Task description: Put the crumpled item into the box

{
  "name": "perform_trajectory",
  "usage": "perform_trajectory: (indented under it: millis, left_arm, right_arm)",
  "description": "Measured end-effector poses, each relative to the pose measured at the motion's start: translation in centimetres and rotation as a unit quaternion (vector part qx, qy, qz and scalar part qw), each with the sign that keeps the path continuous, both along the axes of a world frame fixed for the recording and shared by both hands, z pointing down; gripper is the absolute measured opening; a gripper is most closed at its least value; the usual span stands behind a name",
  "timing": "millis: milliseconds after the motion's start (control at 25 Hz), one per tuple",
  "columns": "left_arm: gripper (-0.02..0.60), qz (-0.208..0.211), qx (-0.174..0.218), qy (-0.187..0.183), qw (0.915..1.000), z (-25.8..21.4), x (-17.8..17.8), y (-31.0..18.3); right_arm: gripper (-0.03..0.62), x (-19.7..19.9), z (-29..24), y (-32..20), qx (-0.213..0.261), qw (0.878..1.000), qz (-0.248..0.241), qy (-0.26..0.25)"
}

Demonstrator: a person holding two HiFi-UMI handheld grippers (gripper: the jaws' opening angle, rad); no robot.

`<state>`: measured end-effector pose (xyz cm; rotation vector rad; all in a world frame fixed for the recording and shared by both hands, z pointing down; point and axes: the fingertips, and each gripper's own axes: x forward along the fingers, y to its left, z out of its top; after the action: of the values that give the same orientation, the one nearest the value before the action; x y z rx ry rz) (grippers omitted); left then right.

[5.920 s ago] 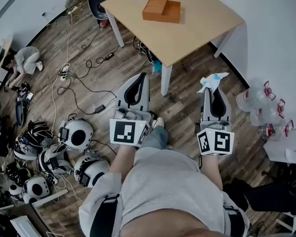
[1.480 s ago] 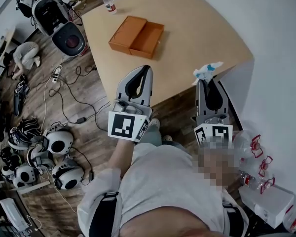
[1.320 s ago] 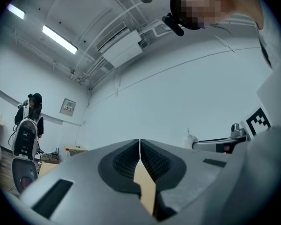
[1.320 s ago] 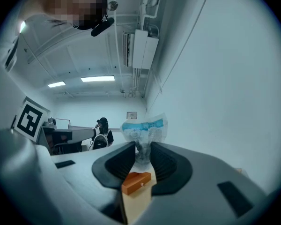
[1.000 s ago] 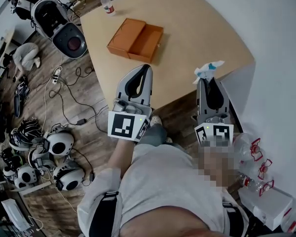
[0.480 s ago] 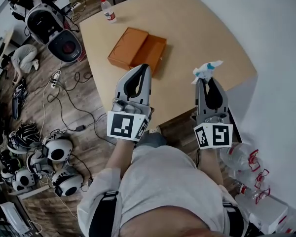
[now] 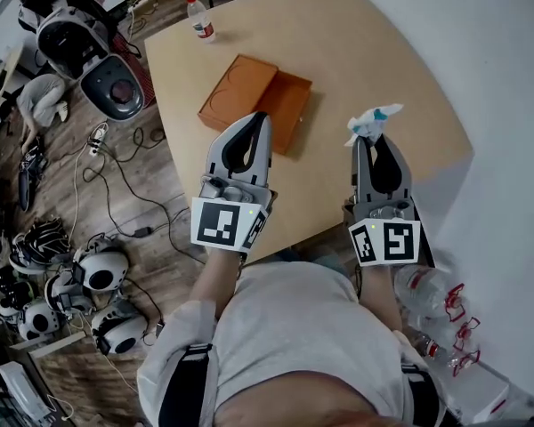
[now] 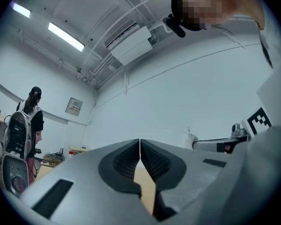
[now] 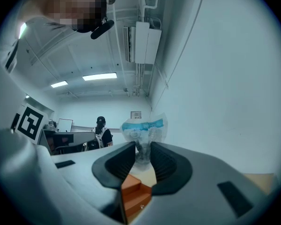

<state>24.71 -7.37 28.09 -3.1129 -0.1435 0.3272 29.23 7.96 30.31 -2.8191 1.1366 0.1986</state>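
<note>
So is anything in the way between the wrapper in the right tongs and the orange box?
Nothing lies between the wrapper and the box, only bare table. The shut, empty left tongs overlap the box's near edge in the head view, though, and may crowd the drop.

- A pale wooden table (image 7: pixel 383 52) with rounded corners stands in front of you, beside a plain white wall (image 7: pixel 507 78).
- To your left, a brown wood-plank floor (image 7: pixel 173 274) is strewn with black cables (image 7: pixel 116 185) and white round devices (image 7: pixel 102 269).
- Above you, a white ceiling (image 8: pixel 84 8) carries 2 bright strip lights (image 8: pixel 65 36) and a white air-conditioning unit (image 8: pixel 131 43).
</note>
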Motion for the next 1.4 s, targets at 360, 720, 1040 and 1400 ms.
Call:
perform_trajectory:
  millis: [360, 720, 1040, 1400]
  left_arm:
    - [0.014, -0.054, -0.012, -0.012, 0.9984, 0.0, 1.1, -3.3]
    - [0.014, -0.168, -0.022, -0.009, 0.9855, -0.6, 0.1, -6.3]
    - [0.014, -0.250, -0.023, -0.014, 0.9678, -0.2, -0.7, -6.7]
    - [0.014, -0.327, -0.031, -0.012, 0.9445, 0.3, -2.4, -6.8]
  right_arm:
    - [0.095, 2.9, -0.2, -4.5, -0.007, 0.998, -0.061, -0.013]
    - [0.095, 5.3, -0.5, -9.9, -0.020, 0.983, -0.182, -0.015]
    - [0.095, 7.0, 0.2, -13.0, -0.029, 0.963, -0.268, -0.018]
    - [0.095, 6.7, 1.9, -15.5, -0.057, 0.937, -0.345, -0.021]
